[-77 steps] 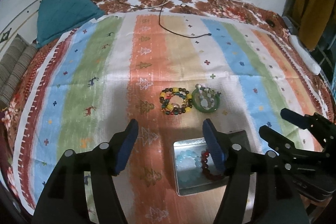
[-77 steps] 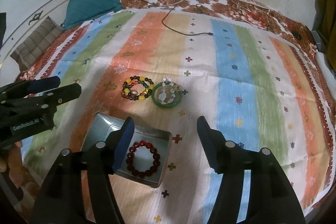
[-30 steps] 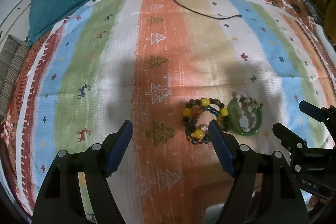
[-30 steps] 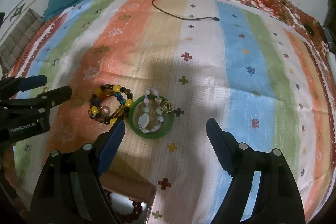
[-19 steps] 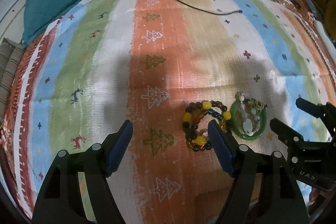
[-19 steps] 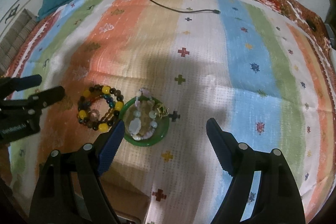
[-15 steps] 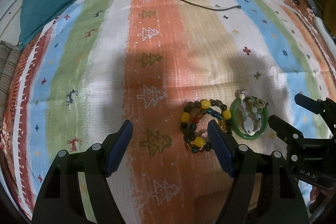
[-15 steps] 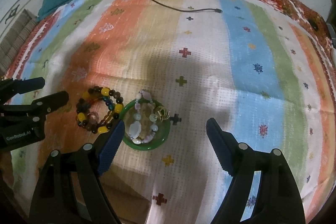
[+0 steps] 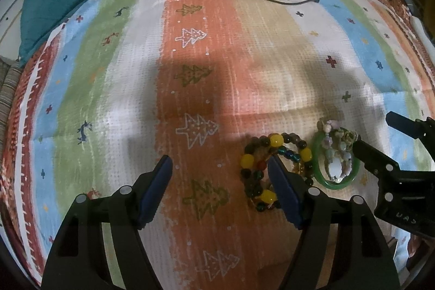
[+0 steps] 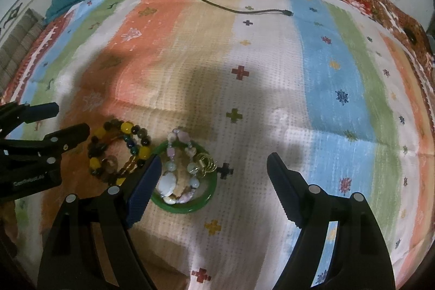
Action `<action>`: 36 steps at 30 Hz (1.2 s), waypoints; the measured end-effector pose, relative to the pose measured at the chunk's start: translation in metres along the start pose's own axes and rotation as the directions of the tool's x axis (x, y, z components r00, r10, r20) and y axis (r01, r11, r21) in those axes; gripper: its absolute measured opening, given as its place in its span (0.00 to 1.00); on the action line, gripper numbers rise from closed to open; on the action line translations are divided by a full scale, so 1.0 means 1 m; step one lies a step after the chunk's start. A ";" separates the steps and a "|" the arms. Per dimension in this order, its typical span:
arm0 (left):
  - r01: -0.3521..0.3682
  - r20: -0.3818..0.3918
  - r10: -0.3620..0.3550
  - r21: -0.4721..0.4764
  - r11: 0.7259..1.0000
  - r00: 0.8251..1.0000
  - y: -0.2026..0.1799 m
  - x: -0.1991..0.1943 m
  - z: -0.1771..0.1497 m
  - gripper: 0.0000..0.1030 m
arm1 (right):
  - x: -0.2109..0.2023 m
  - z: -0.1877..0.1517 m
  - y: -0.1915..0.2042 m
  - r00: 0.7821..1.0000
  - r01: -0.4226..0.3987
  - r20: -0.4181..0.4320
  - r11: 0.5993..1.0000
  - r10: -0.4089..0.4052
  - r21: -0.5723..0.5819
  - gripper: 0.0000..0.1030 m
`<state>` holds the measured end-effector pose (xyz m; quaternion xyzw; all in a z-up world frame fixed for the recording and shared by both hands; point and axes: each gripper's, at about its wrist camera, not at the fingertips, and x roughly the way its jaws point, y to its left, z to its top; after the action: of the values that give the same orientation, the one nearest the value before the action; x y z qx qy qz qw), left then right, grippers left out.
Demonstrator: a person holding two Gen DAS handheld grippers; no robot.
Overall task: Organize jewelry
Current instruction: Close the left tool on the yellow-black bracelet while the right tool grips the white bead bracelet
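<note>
Green bangle (image 10: pixel 206 201) flat on striped cloth (image 10: pixel 320 89), pale bead strand (image 10: pixel 176 181) lying inside it, yellow-and-dark bead bracelets (image 9: pixel 261 167) touching its left side, left gripper (image 9: pixel 220 167) jaws released over those bracelets, right gripper (image 10: pixel 213 165) jaws released over bangle, nothing grasped.

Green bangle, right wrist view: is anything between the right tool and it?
Nothing visible blocks it. The right tool hangs open above the green bangle. A pale bead bracelet lies inside the ring, and the yellow-and-dark bead bracelet sits beside it.
</note>
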<state>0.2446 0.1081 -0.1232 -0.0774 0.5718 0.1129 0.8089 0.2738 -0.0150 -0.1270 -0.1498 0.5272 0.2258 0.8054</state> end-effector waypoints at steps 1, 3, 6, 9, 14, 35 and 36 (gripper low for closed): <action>0.002 -0.005 -0.002 0.003 1.000 1.000 -0.001 0.002 0.000 0.68 | 0.001 0.001 0.000 1.000 0.005 0.002 1.000 -0.005 -0.001 0.77; 0.000 -0.014 0.000 0.011 1.000 1.000 -0.002 0.006 0.001 0.65 | 0.006 0.002 0.001 1.000 0.007 -0.005 1.000 -0.007 -0.006 0.77; -0.012 -0.020 0.012 0.026 1.000 1.000 -0.004 0.011 0.003 0.65 | 0.012 0.004 0.003 1.000 0.006 -0.018 1.000 -0.006 -0.016 0.70; -0.019 -0.023 0.020 0.032 0.999 1.000 -0.004 0.015 0.007 0.63 | 0.017 0.007 0.003 1.000 0.005 -0.027 1.000 -0.005 -0.017 0.66; -0.034 -0.038 0.036 0.048 0.998 0.999 -0.005 0.025 0.008 0.60 | 0.024 0.010 0.004 0.999 -0.007 -0.036 1.000 0.007 -0.020 0.60; -0.038 -0.064 0.043 0.078 0.996 0.997 -0.016 0.043 0.004 0.12 | 0.036 0.013 0.014 0.993 -0.102 -0.056 0.994 0.100 -0.040 0.16; -0.040 -0.063 0.045 0.084 0.996 0.997 -0.016 0.042 0.004 0.11 | 0.036 0.012 0.014 0.994 -0.100 -0.053 0.994 0.097 -0.046 0.16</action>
<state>0.2663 0.0973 -0.1619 -0.0353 0.6033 0.1039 0.7899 0.2880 0.0104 -0.1549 -0.1488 0.5488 0.2740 0.7756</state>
